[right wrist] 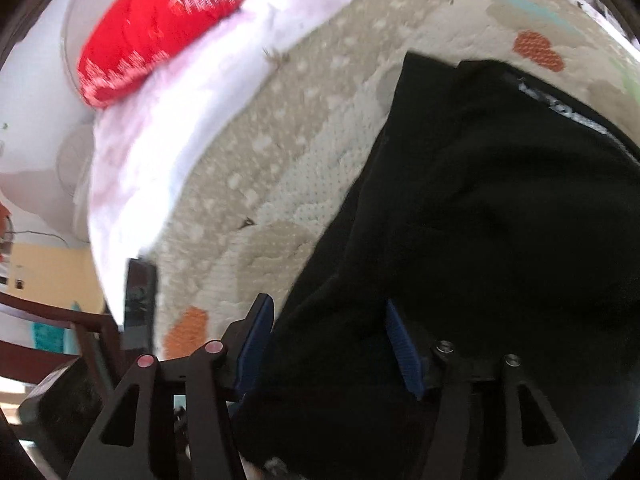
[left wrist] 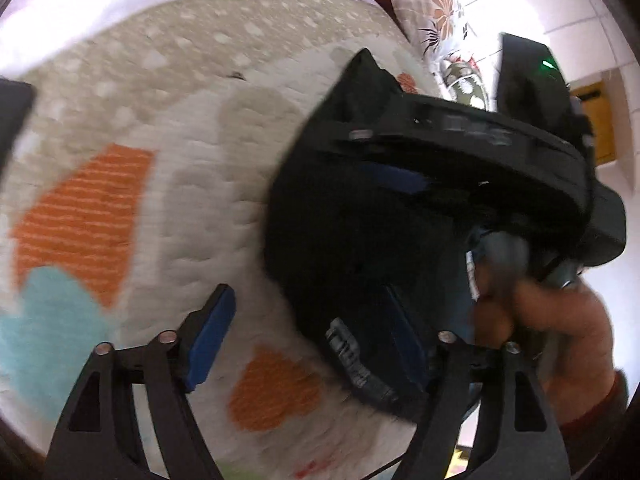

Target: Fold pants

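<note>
The black pants [left wrist: 352, 240] lie bunched on a quilted bedspread [left wrist: 160, 120]; a printed waistband [left wrist: 356, 356] shows near my left gripper's right finger. My left gripper [left wrist: 308, 336] is open, the pants' edge lying against its right pad and bare bedspread at its left pad [left wrist: 212, 336]. The right gripper's black body [left wrist: 460, 148] hangs over the pants, held by a hand [left wrist: 540, 312]. In the right wrist view the pants [right wrist: 480, 208] fill the right half. My right gripper [right wrist: 328, 344] is open, with loose black fabric heaped between its blue pads [right wrist: 256, 340].
The bedspread [right wrist: 280, 160] has orange and teal patches. A white blanket [right wrist: 132, 152] and red cushion [right wrist: 160, 20] lie at its far side, with a floral pillow [left wrist: 432, 12]. A dark flat object [right wrist: 140, 296] sits at the bed's edge near a wooden chair [right wrist: 60, 320].
</note>
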The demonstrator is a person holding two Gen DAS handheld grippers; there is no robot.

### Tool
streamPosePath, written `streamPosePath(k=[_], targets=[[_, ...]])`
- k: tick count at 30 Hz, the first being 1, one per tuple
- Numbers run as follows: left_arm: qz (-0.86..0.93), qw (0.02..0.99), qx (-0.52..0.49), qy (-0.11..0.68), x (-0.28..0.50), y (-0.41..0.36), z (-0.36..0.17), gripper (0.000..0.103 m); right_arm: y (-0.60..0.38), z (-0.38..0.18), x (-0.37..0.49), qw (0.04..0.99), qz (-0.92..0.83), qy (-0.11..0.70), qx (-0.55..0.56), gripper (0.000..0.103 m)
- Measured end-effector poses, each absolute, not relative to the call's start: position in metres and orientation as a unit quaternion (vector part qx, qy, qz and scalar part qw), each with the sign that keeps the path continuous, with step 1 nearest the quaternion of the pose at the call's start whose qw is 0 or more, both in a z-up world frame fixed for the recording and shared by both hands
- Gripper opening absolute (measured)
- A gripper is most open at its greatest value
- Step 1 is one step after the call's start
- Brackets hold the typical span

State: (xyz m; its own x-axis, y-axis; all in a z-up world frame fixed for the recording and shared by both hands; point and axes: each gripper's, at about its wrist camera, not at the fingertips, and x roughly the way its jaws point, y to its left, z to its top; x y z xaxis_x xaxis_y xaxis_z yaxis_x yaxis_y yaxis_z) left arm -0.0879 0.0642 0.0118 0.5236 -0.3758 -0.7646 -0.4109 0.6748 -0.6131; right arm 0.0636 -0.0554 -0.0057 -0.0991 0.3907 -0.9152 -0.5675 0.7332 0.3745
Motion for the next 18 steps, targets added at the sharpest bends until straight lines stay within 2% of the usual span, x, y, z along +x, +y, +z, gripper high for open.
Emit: streamPosePath(k=[4, 7, 11, 14, 18], targets=[[0.017, 0.776, -0.444, 0.448, -0.074, 0.072, 0.017, 0.076, -0.094, -0.003, 0.082, 0.646, 0.375, 0.663, 0.055, 0.045], [-0.014, 0.813, -0.423, 0.398, -0.075, 0.072, 0.049, 0.076, -0.129, -0.003, 0.097, 0.635, 0.371, 0.662, 0.143, 0.045], [-0.036, 0.845, -0.340, 0.412, -0.087, 0.065, 0.071, 0.076, -0.132, -0.001, 0.094, 0.642, 0.372, 0.660, 0.118, 0.048], [-0.019, 0.840, -0.303, 0.450, -0.102, 0.066, 0.063, 0.076, -0.133, 0.014, 0.085, 0.663, 0.374, 0.645, 0.073, 0.048], [0.018, 0.830, -0.274, 0.486, -0.116, 0.073, 0.050, 0.076, -0.101, 0.007, 0.059, 0.669, 0.380, 0.639, 0.007, 0.045]])
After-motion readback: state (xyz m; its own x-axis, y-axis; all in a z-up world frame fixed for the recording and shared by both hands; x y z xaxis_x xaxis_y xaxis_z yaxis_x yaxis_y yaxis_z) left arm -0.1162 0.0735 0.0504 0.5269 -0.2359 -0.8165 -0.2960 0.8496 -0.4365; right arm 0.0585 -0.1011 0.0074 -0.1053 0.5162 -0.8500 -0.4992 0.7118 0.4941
